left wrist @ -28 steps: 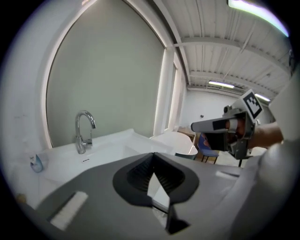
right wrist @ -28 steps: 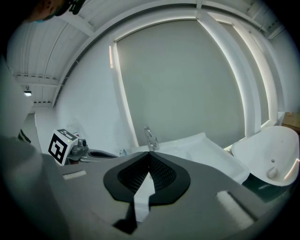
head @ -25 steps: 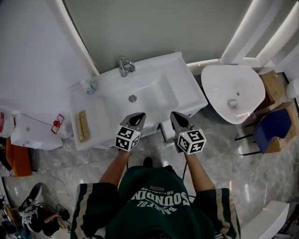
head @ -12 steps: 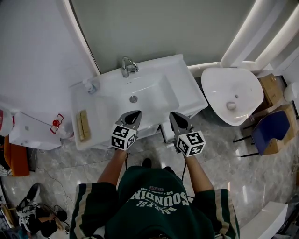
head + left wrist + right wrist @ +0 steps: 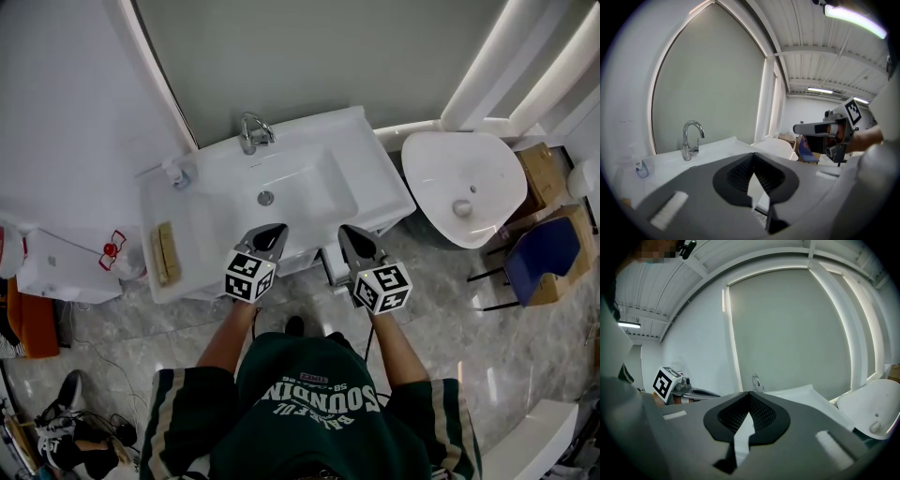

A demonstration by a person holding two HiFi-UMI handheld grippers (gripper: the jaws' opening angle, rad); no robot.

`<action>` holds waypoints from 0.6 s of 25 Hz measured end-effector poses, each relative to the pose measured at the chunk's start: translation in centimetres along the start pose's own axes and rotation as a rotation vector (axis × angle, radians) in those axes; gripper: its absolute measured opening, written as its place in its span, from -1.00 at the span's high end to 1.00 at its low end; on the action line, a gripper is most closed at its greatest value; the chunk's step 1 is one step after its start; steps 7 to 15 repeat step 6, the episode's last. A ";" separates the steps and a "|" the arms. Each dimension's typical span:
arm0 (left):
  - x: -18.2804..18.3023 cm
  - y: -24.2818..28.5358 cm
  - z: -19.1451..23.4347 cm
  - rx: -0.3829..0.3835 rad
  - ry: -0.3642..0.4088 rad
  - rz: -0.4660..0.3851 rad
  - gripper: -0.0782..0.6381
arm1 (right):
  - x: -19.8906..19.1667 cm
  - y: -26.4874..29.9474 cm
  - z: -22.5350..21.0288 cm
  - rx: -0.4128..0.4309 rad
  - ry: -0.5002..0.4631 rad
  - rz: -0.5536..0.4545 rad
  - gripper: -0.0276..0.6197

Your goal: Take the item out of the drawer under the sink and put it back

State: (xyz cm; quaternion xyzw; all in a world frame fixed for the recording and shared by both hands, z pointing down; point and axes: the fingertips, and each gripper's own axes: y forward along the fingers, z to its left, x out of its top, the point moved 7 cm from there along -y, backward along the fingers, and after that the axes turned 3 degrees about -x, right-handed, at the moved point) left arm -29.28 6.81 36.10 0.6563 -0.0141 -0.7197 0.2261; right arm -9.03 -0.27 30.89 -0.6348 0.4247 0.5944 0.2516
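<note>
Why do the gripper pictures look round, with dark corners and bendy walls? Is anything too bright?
Left gripper view: the wide lens bends the grey wall panel into an arch and darkens the corners, and the ceiling lamp glares. Right gripper view: same bending and dark corners, but softer, even light. Head view: sharp and evenly lit, with a glossy floor.

Looking down, the white vanity top (image 5: 375, 178) hides the drawer under it from you; nothing inside shows. Your left gripper (image 5: 272, 231) and right gripper (image 5: 349, 233) cover part of its near rim. The small clear bottle (image 5: 178, 174) left of the chrome tap (image 5: 251, 131) is too small to read. The orange object (image 5: 36, 323) at the left is cut off by the edge.
</note>
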 end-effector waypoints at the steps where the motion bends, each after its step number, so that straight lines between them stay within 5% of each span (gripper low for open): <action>1: 0.0 0.0 0.0 -0.002 -0.001 0.000 0.64 | 0.0 0.0 0.0 0.000 0.000 0.000 0.91; 15: -0.1 0.2 0.6 -0.007 -0.003 0.003 0.64 | -0.2 0.6 0.0 -0.002 0.003 0.005 0.91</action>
